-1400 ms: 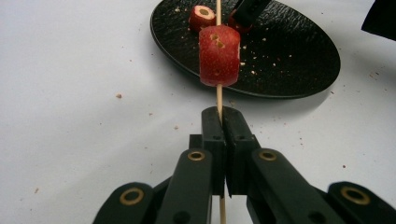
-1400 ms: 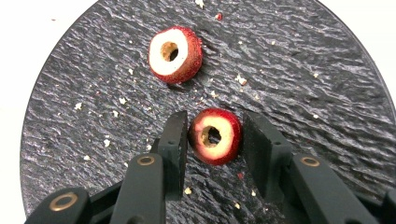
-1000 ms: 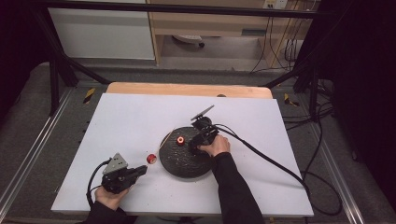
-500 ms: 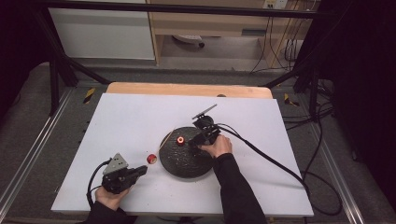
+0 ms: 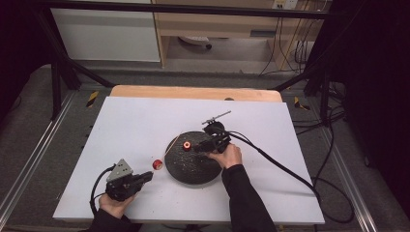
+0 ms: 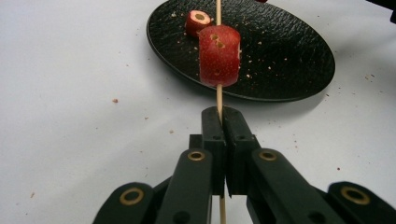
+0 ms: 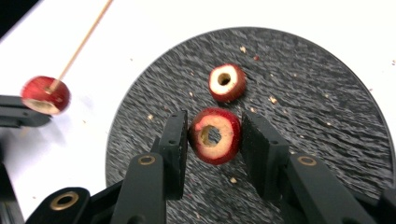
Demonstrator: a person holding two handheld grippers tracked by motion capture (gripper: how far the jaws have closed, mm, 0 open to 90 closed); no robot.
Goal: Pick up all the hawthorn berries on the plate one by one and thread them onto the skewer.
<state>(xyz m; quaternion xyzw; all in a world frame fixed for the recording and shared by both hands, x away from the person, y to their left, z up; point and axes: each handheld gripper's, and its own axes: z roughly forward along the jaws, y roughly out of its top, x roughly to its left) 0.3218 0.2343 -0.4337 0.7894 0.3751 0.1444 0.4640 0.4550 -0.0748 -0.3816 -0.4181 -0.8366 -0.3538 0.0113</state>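
A black textured plate (image 5: 191,166) lies mid-table. In the left gripper view my left gripper (image 6: 219,116) is shut on a thin wooden skewer (image 6: 218,95); a red cored fruit piece (image 6: 219,56) is threaded on it just short of the plate (image 6: 289,60). From above, the left gripper (image 5: 145,178) sits left of the plate with that piece (image 5: 157,164) ahead of its tips. My right gripper (image 7: 212,128) is shut on a red fruit ring (image 7: 215,136) held over the plate (image 7: 317,116). A second ring (image 7: 227,82) lies on the plate beyond it. From above, the right gripper (image 5: 200,146) hovers over the plate.
The white table top (image 5: 145,121) has a wooden strip (image 5: 193,92) along its far edge. The right gripper's cable (image 5: 280,166) trails across the table to the right. Crumbs are scattered on the plate and the table. Metal frame rails run along both sides.
My right gripper has lifted a little and drifted slightly away over the plate, with the ring still in its jaws. The left gripper and the skewer have stayed put.
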